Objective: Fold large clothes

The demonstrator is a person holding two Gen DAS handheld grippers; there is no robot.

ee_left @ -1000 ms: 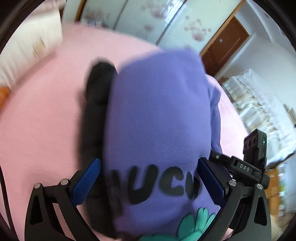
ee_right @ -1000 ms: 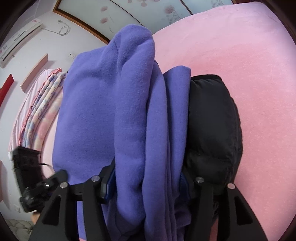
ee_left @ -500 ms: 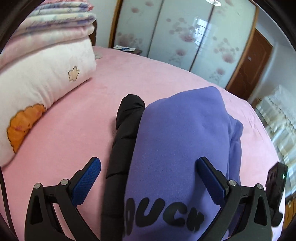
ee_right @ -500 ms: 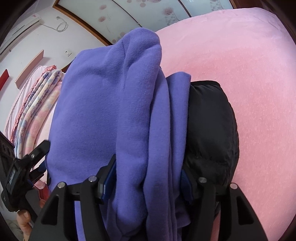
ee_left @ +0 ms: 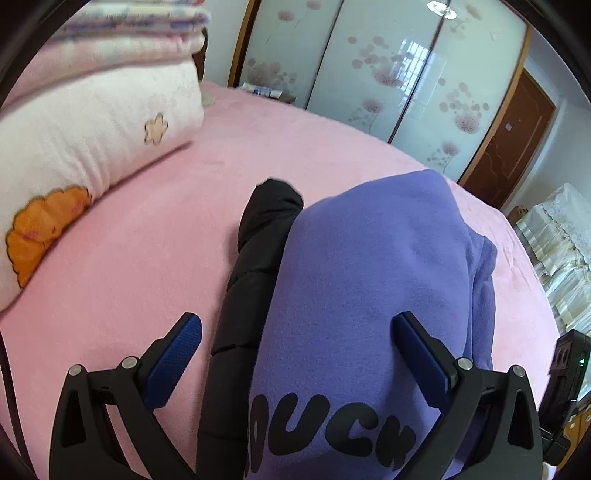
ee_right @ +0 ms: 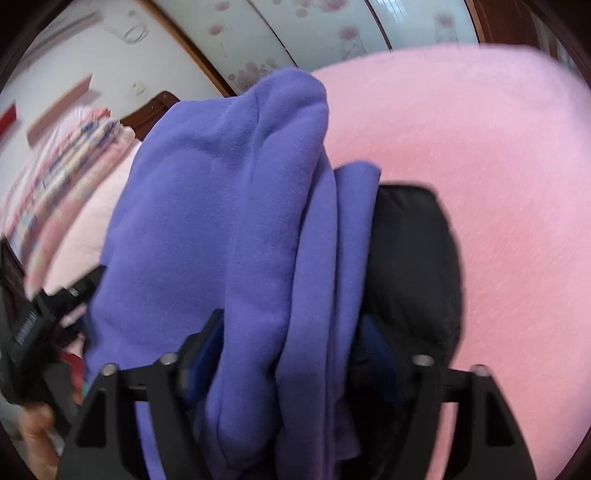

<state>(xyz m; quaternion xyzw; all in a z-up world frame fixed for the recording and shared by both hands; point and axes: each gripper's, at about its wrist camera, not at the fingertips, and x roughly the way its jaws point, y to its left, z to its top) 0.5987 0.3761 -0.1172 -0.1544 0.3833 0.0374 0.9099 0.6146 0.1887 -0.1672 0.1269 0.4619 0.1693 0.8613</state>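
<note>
A folded purple fleece sweatshirt (ee_left: 373,288) with black letters lies on top of a folded black puffer garment (ee_left: 258,258) on the pink bed (ee_left: 155,258). My left gripper (ee_left: 295,343) is open, its blue pads on either side of the stack's near end. In the right wrist view my right gripper (ee_right: 291,350) is shut on the thick layered edge of the purple sweatshirt (ee_right: 229,229), with the black garment (ee_right: 410,266) beside it to the right.
A white pillow with an orange print (ee_left: 85,147) and stacked quilts (ee_left: 140,22) lie at the left. Sliding wardrobe doors (ee_left: 388,66) and a brown door (ee_left: 506,136) stand behind the bed. A cloth-covered piece of furniture (ee_left: 557,236) stands at the right.
My left gripper has drawn back and tilted up from the stack, so more bed and the pillow show. My right gripper stays shut on the purple fold and has shifted a little.
</note>
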